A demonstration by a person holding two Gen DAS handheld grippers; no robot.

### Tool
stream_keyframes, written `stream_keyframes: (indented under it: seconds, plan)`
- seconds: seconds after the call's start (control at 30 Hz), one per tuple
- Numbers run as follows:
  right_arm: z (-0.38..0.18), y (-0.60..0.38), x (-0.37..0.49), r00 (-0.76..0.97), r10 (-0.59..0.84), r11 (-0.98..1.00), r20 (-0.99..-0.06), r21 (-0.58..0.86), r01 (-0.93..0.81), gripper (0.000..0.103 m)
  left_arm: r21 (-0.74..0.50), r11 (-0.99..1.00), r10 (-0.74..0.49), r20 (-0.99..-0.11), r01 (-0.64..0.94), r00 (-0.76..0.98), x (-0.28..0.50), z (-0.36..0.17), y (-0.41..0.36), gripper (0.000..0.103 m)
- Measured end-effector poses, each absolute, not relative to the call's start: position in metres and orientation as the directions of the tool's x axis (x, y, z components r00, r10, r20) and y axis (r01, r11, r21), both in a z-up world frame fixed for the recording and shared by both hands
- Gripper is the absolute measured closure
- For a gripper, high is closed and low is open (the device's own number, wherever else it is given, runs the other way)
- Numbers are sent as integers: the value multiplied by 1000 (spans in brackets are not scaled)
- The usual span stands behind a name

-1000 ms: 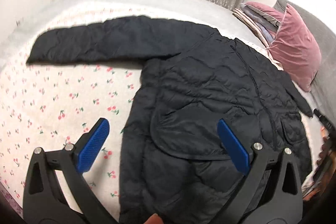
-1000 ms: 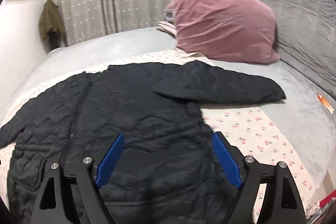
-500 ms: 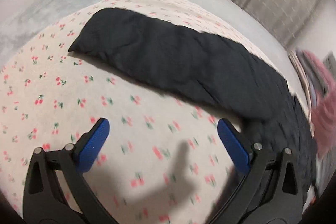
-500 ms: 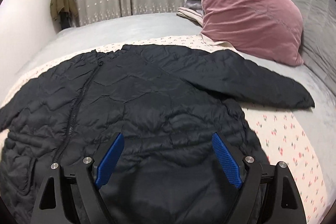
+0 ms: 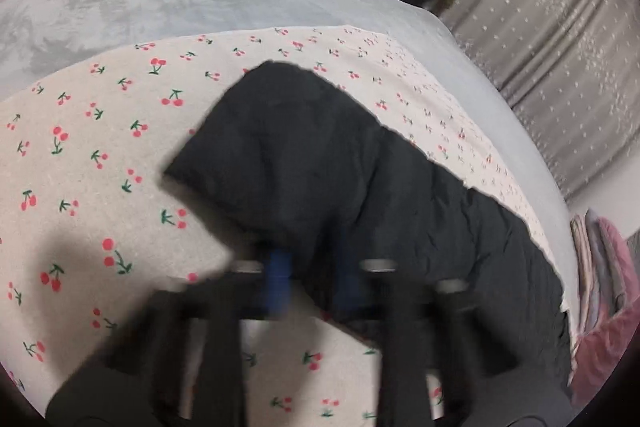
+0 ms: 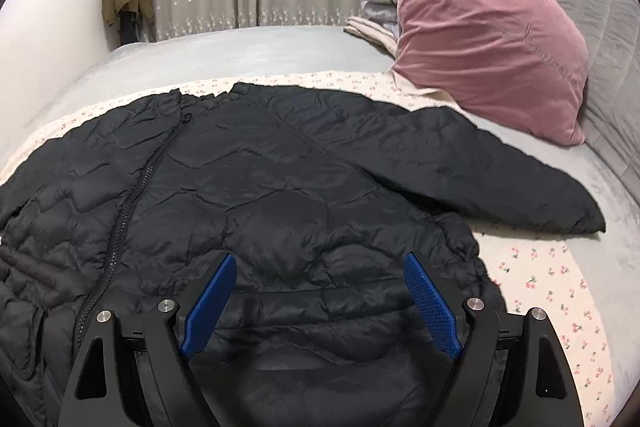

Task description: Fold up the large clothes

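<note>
A black quilted jacket (image 6: 280, 195) is lying spread flat, zip up, on a cherry-print sheet (image 6: 552, 275) over the grey bed (image 6: 240, 47). The left tongs (image 5: 310, 283), blurred, are sitting nearly closed around the near edge of the jacket's sleeve (image 5: 304, 163); whether they are actually pinching it I cannot tell. The right tongs (image 6: 320, 301) are hovering wide apart over the hem, holding nothing. A pink pillow (image 6: 488, 39) is leaning at the far right
</note>
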State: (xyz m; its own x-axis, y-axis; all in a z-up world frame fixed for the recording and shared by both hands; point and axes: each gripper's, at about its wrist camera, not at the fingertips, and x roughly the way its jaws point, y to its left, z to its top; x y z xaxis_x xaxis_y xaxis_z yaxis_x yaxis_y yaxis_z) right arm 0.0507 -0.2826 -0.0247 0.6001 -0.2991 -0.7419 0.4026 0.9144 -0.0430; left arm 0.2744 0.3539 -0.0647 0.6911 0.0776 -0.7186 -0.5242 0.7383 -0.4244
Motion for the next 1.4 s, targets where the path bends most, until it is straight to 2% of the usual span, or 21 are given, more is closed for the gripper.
stream_keyframes:
  seconds: [0.17, 0.33, 0.5, 0.77, 1.0, 1.03, 1.1, 1.13, 1.17, 1.27, 1.4]
  plan:
    - [-24, -287, 49, 599, -296, 910, -744, -30, 413, 16, -423, 819, 67, -601, -388, 797, 270, -16, 320, 98]
    - [-22, -291, 46, 607, -267, 904, -748, 24, 427, 16, -427, 882, -40, -493, -202, 869, 265, 45, 263, 98]
    - [-19, -293, 43, 619, -264, 894, -740, 54, 446, 16, -415, 909, -157, -426, -38, 891, 261, 91, 209, 98]
    - [-18, -299, 40, 626, -245, 886, -740, 91, 455, 16, -436, 876, -394, -399, 206, 828, 259, 111, 98, 99]
    - [-18, -303, 37, 630, -228, 881, -742, 119, 459, 16, -429, 827, -543, -439, 364, 716, 253, 80, 12, 98]
    - [-18, -304, 37, 630, -225, 880, -743, 124, 459, 16, -439, 807, -578, -443, 396, 686, 253, 73, 3, 96]
    - [-18, -305, 36, 632, -221, 879, -743, 129, 460, 16, -435, 768, -638, -463, 469, 615, 250, 61, -11, 70]
    - [-18, -305, 36, 636, -218, 878, -740, 136, 459, 16, -415, 771, -637, -480, 484, 603, 247, 57, -14, 49]
    - [-18, -306, 35, 645, -207, 878, -736, 152, 454, 16, -384, 782, -623, -486, 490, 613, 240, 56, -15, 38]
    - [-18, -311, 35, 663, -124, 875, -738, 234, 424, 16, -304, 818, -575, -474, 489, 667, 227, 59, 4, 34]
    - [-14, -316, 34, 685, 26, 838, -728, 390, 383, 16, -233, 893, -449, -498, 385, 742, 234, 51, 60, 34]
